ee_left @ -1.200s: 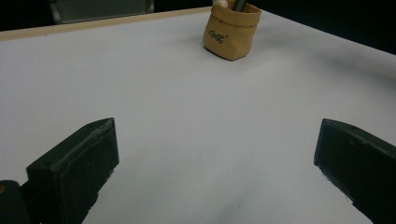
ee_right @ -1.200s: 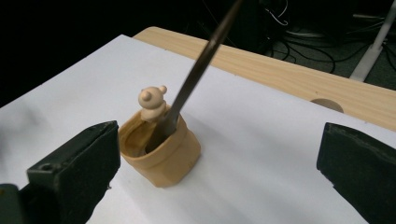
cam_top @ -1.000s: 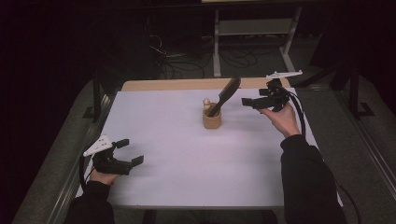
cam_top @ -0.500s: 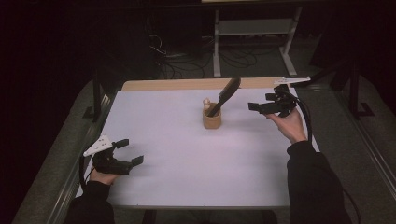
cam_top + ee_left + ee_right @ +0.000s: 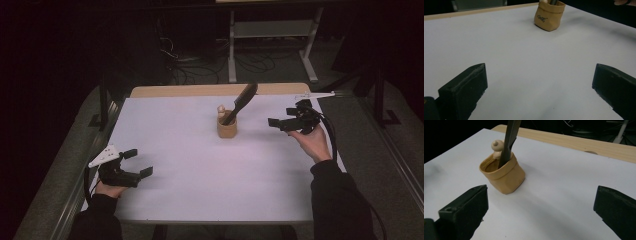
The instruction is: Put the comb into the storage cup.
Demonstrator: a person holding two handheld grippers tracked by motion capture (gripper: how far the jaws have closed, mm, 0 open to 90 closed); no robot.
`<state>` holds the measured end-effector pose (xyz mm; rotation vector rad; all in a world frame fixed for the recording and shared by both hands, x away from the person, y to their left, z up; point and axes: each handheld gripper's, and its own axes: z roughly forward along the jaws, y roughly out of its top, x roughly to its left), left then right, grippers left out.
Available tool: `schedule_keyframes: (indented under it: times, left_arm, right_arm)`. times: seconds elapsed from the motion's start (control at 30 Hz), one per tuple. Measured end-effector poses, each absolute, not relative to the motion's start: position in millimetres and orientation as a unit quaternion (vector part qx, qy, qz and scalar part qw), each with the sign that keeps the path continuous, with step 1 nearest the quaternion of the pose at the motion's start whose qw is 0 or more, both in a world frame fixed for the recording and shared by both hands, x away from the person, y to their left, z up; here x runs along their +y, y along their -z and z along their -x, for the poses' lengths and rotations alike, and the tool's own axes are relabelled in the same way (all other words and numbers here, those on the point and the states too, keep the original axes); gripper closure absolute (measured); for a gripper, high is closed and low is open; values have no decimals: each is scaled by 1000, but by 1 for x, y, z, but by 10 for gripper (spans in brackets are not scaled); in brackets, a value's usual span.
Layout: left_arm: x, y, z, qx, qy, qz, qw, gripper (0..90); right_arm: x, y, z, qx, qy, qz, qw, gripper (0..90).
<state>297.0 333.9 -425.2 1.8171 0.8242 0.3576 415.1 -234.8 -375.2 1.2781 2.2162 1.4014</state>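
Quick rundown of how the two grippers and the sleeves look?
Both the left gripper and the right gripper are black with two blocky, square-ended jaws. Each carries a pale grey three-cornered plate on top and trails a black cable. The person's sleeves are dark.

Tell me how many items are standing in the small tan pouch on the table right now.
2. A dark, flat-handled brush leans up and out to the right of the small tan pouch; a pale wooden round-topped piece sits at its far rim. Anything shorter inside would be hidden.
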Motion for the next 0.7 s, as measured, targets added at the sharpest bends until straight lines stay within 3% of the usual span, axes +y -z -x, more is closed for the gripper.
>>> schedule_keyframes:
  times: [0.7]
  left_arm:
    - [336, 425, -297, 346, -149, -760, 529, 0]
  right_arm:
    - [-238, 392, -378, 761, -480, -421, 115, 0]
